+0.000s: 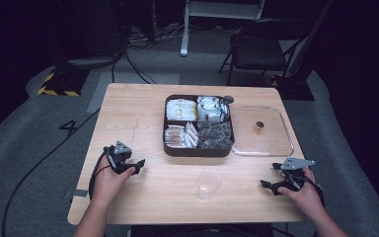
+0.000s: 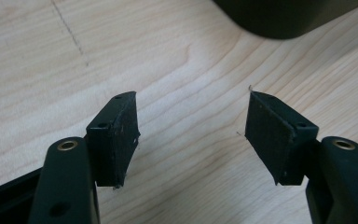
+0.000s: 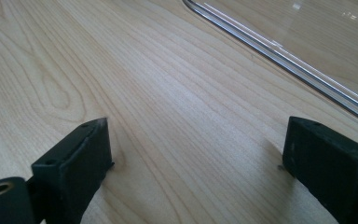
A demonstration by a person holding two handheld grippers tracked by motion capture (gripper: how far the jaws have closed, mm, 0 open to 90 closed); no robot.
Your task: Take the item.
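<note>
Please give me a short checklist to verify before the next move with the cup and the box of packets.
1. Left gripper open, nothing between the jaws: ok.
2. Right gripper open, nothing between the jaws: ok.
3. Clear cup upright on the table, between both hands: ok.
4. Box uncovered, clear lid lying beside it: ok.
5. Cup empty: cannot tell.

Noted beyond the wooden table [image 1: 128, 113]: black folding chair [image 1: 256, 49], upright on the grey floor; loose cables [image 1: 138, 54] to its left; yellow-black striped base [image 1: 59, 85], possibly a stand foot; white frame leg [image 1: 184, 29].
</note>
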